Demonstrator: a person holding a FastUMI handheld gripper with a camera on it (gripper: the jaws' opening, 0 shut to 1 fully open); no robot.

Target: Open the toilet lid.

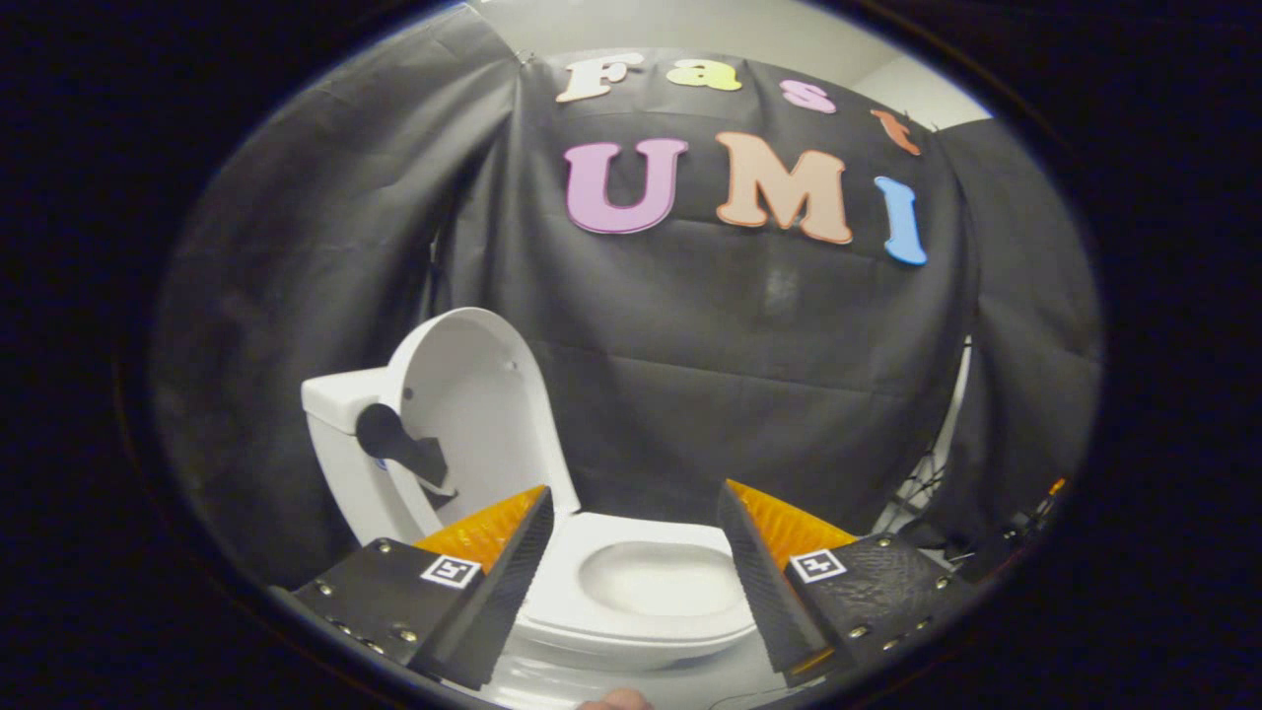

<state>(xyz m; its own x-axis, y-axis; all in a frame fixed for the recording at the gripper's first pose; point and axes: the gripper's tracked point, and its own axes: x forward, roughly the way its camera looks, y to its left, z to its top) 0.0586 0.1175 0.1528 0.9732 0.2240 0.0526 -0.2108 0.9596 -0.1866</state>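
step: toilet lid (471, 394) stands upright against the tank (340, 394), seat (631, 552) exposed, opening looks done | gripper (631, 523) fingers apart, holding nothing, near the bowl | next: back away clear

You see the white toilet lid (473, 394) raised, standing nearly upright against the tank (340, 394) at the toilet's (552, 646) rear. A dark handle piece (399, 444) sits on its inner face. Your seat (592, 537) lies flat over the open bowl (661, 582).
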